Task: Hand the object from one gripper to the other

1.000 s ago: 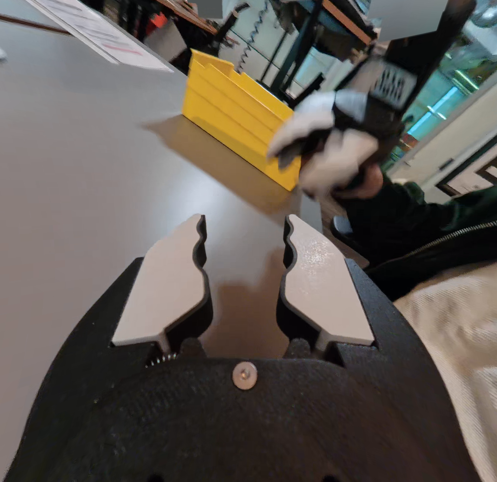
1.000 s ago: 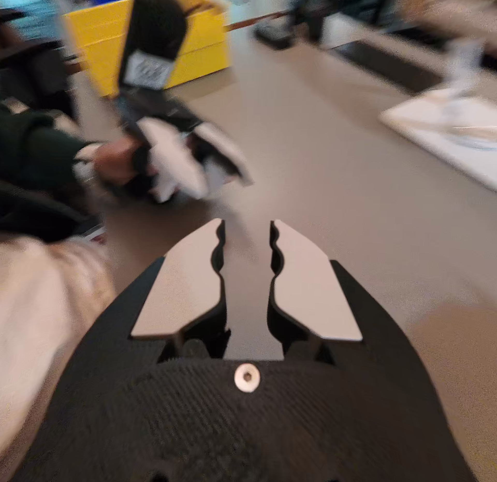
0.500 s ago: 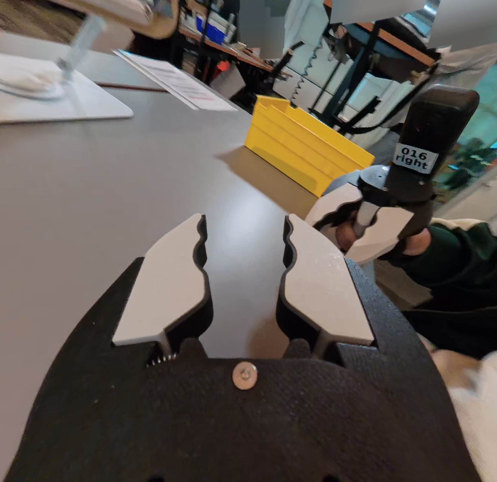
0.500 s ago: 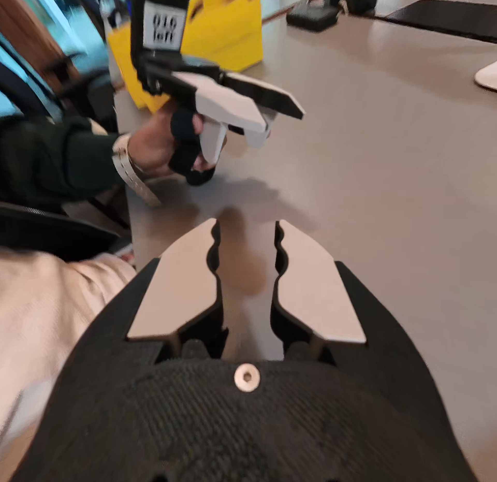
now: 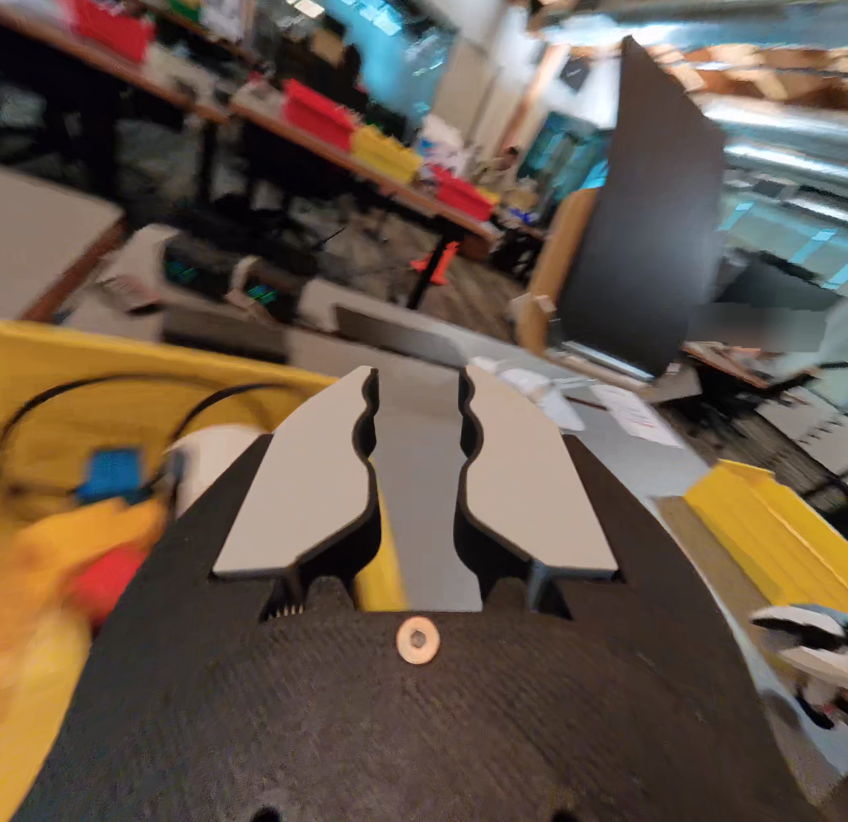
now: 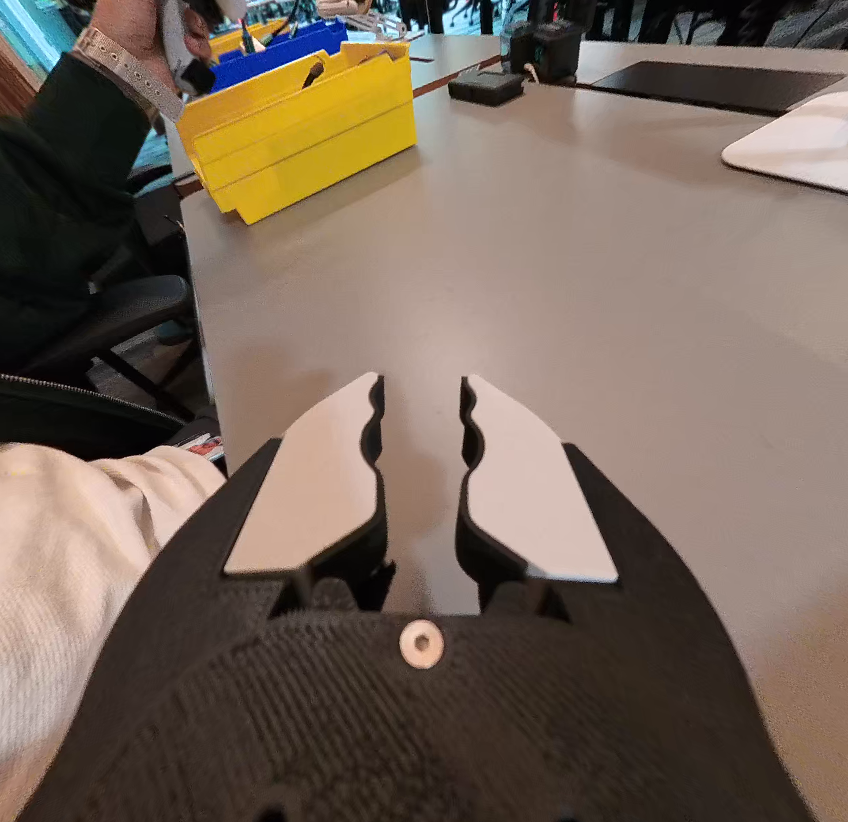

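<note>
My left gripper [image 5: 415, 373] is open and empty, held over the rim of a yellow bin [image 5: 137, 387]. The bin holds blurred items: a blue piece [image 5: 112, 472], a white piece [image 5: 215, 451], orange and red shapes and black cables. My right gripper [image 6: 420, 378] is open and empty, low over the grey table [image 6: 573, 295] near its front left corner. It also shows at the right edge of the left wrist view [image 5: 807, 639]. The hand with the left gripper [image 6: 183, 20] shows at the top left of the right wrist view. Neither gripper holds anything.
A yellow bin [image 6: 298, 125] stands at the table's left edge, with a blue bin [image 6: 284, 52] behind it. A white pad [image 6: 794, 148] lies at the right, and a black mat [image 6: 711, 84] and black boxes at the back. An office chair [image 6: 114, 304] is left of the table. My right fingertips sit around 50 cm from my left ones.
My left gripper has risen off the table and swung left to the bin of items. My right gripper has turned to face along the table. Both have stayed open.
</note>
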Available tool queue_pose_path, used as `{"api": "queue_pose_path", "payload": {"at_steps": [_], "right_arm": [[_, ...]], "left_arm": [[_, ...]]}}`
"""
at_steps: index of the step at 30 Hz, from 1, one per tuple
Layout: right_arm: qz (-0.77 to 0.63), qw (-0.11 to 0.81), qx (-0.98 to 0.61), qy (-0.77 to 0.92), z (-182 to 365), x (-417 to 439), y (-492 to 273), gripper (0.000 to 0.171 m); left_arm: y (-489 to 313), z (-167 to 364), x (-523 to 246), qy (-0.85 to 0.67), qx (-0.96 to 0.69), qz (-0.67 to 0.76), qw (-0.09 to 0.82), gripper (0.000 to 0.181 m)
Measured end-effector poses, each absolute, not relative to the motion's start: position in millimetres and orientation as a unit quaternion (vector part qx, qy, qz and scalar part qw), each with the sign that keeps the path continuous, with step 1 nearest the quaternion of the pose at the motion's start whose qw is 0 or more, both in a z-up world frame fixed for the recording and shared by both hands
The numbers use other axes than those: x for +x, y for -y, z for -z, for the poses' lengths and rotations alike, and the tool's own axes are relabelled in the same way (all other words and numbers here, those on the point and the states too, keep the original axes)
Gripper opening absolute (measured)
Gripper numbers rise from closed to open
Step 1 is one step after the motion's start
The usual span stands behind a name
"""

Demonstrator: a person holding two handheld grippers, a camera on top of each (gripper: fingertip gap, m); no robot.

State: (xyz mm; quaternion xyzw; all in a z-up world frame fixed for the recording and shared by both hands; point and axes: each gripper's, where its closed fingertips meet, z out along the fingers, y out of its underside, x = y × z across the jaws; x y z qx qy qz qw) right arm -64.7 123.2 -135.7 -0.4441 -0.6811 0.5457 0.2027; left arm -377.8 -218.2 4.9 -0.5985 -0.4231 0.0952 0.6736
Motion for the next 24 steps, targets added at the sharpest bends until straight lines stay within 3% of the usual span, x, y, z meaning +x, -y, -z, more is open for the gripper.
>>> {"api": "queue_pose_path", "payload": {"at_steps": [5,8,9,21,24], "right_arm": [[-0.528,0.189,-0.456,0.691,149.1,-69.1,-125.4,0.031],[-0.524,0.190,-0.460,0.691,150.9,-70.4,-128.5,0.031],[-0.524,0.190,-0.462,0.690,151.2,-70.4,-129.1,0.031],[-0.520,0.203,-0.469,0.684,149.3,-64.2,-135.0,0.030],[-0.521,0.204,-0.465,0.686,148.5,-64.0,-133.2,0.030]], "left_arm": [[308.8,100.2,-411.5,0.572,-0.635,-0.088,0.512,0.036],[325.5,134.5,-419.0,0.612,-0.619,-0.057,0.489,0.034],[323.0,137.5,-420.3,0.611,-0.615,-0.041,0.497,0.026],[312.5,162.3,-436.7,0.603,-0.650,-0.068,0.457,0.041],[309.6,164.6,-430.9,0.598,-0.663,-0.055,0.448,0.018]]}}
